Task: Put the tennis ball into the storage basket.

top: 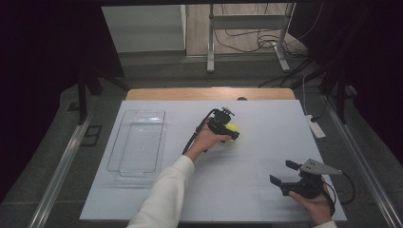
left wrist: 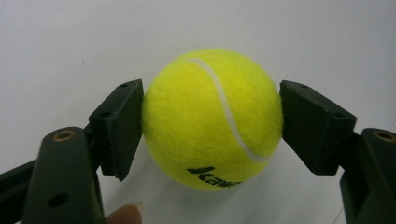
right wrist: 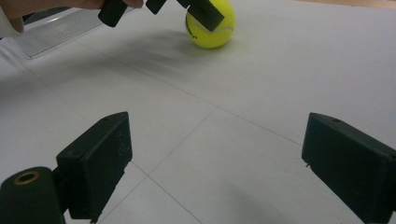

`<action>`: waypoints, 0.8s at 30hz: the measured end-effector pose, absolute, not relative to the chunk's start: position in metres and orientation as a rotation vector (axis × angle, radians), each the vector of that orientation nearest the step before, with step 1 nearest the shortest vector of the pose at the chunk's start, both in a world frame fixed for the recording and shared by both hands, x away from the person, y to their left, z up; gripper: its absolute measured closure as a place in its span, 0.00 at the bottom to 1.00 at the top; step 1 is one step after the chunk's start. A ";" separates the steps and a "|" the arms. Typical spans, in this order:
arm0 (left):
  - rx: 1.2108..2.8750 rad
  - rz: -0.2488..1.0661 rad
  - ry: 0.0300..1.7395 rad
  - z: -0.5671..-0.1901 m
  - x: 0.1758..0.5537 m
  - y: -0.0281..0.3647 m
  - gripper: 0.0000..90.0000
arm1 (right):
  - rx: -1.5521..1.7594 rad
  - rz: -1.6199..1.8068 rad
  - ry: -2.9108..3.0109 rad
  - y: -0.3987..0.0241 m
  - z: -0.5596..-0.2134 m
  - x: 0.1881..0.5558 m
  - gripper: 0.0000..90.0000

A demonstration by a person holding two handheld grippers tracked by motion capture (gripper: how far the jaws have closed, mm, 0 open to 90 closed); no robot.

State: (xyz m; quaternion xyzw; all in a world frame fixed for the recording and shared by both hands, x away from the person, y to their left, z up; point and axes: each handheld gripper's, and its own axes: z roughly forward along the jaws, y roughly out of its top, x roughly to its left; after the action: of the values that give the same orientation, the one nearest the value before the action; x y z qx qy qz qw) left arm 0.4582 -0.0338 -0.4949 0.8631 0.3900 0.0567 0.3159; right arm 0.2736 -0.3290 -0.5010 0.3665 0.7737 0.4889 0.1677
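White board (top: 247, 190) covers the table. At its near right corner the right gripper (top: 285, 172) rests in the person's hand with jaws spread wide and nothing between them; the right gripper view shows bare surface between its pads.

Farther in, near the centre of the board, the left gripper (top: 227, 131) is clamped on the yellow tennis ball (left wrist: 212, 119). In the left gripper view both pads (left wrist: 122, 126) press the felt at the ball's widest part, one on each side. The ball appears to sit on the board, not yet lifted.

At the left side, well apart from the ball, lies an empty clear plastic tray (top: 124, 172).

Risk, as a judgement: the contact patches are small against a round, springy surface. A quick lift or tilt could let the ball roll out of the pads and off across the board. A grip set off the midline would squeeze it out forward.
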 end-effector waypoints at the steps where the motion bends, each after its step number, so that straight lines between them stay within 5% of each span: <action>1: 2.276 0.151 1.023 -0.495 0.458 -0.034 0.30 | 1.043 1.391 2.201 -0.329 -0.501 0.274 0.10; 24: 2.258 0.208 0.973 -0.482 0.452 -0.029 0.31 | 1.046 1.396 2.183 -0.331 -0.500 0.273 0.10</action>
State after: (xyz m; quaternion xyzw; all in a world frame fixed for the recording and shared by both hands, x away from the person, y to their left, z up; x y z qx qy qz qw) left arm 0.4517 -0.0288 -0.4820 0.8636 0.3723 0.0796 0.3306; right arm 0.2732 -0.3306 -0.4997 0.3688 0.7695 0.4920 0.1726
